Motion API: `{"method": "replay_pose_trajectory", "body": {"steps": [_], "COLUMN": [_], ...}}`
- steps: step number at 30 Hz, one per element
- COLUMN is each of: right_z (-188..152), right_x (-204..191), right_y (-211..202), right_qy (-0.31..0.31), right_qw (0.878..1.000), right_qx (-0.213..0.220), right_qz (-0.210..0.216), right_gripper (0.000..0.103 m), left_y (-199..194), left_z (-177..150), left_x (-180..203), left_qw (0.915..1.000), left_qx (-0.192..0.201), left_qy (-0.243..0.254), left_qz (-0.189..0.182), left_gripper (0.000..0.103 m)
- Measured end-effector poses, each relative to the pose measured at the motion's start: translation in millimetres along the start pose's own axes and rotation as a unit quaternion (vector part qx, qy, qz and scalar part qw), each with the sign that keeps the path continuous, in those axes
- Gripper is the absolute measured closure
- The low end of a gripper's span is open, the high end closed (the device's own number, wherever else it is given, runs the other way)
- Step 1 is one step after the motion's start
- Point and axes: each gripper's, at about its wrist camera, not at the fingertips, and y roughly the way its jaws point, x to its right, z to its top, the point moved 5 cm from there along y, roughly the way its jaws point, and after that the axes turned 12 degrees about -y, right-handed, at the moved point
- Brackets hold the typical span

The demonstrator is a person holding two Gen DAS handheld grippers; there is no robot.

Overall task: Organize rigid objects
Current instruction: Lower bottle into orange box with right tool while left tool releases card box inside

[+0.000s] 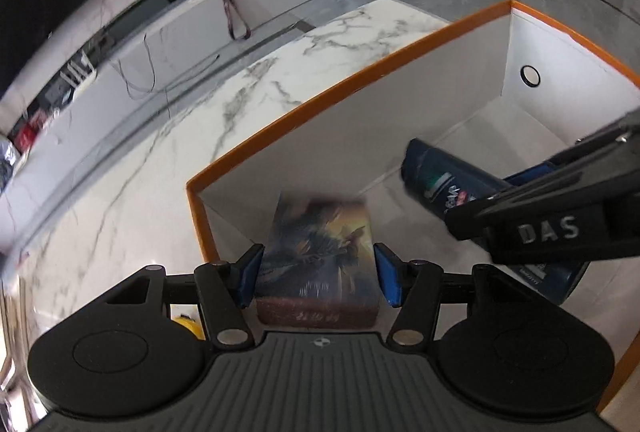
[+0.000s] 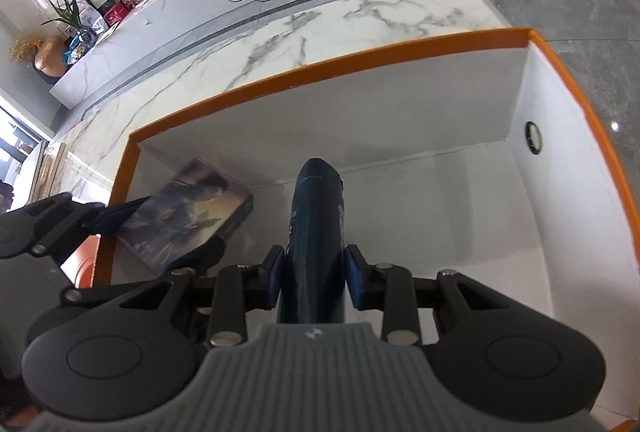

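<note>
My left gripper (image 1: 318,278) clamps a flat illustrated card box (image 1: 320,252); my right gripper (image 2: 314,280) grips a dark blue bottle (image 2: 316,232), both over the orange-rimmed white box (image 2: 320,72) at frame centre.

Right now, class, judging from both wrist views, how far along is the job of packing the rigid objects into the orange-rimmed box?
Nothing visibly rests in the orange-rimmed box yet; its white floor looks bare. In hand: the left gripper clamps a picture-covered box, and the right gripper clamps a dark blue bottle, both held over the box interior. Left: lower and release both. A yellow object peeks behind the left gripper; unclear what it is.
</note>
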Motion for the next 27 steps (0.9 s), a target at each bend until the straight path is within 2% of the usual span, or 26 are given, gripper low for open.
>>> {"method": "replay_pose_trajectory", "body": {"steps": [4,7,11,13,16,20,23,27], "right_z": [0,-2,-2,-2,-4,-8,-6,-3], "right_x": [-7,-10,-9,-7,-7,-12,-19,-28], "right_y": [5,6,7,7,7,9,12,17], "right_qy": [-0.004,-0.007,-0.001,0.001,0.002,-0.003,-0.008,-0.015], "right_qw": [1.000,1.000,1.000,1.000,1.000,0.999,0.999,0.999], "right_qx": [-0.006,-0.011,-0.012,-0.013,-0.018,-0.026,-0.028,-0.029], "right_qz": [-0.001,-0.003,-0.009,-0.012,-0.018,-0.018,-0.017,-0.016], "right_gripper": [0.071,0.071,0.071,0.071,0.071,0.071,0.071,0.071], "left_y": [4,1,-10,-18,-31,-49,-57,-54], "left_z": [-3,-3,-2,-2,-1,3,4,2], "left_x": [5,2,-3,-8,-20,-41,-57,-69], "left_qw": [0.9998,0.9999,0.9995,0.9989,0.9966,0.9890,0.9826,0.9808], "left_qx": [0.003,0.011,0.024,0.031,0.043,0.053,0.064,0.057], "left_qy": [0.019,0.005,0.002,-0.007,-0.036,-0.097,-0.144,-0.161], "left_qz": [-0.001,-0.012,-0.019,-0.035,-0.060,-0.099,-0.097,-0.094], "left_gripper": [0.037,0.033,0.032,0.032,0.032,0.031,0.031,0.031]}}
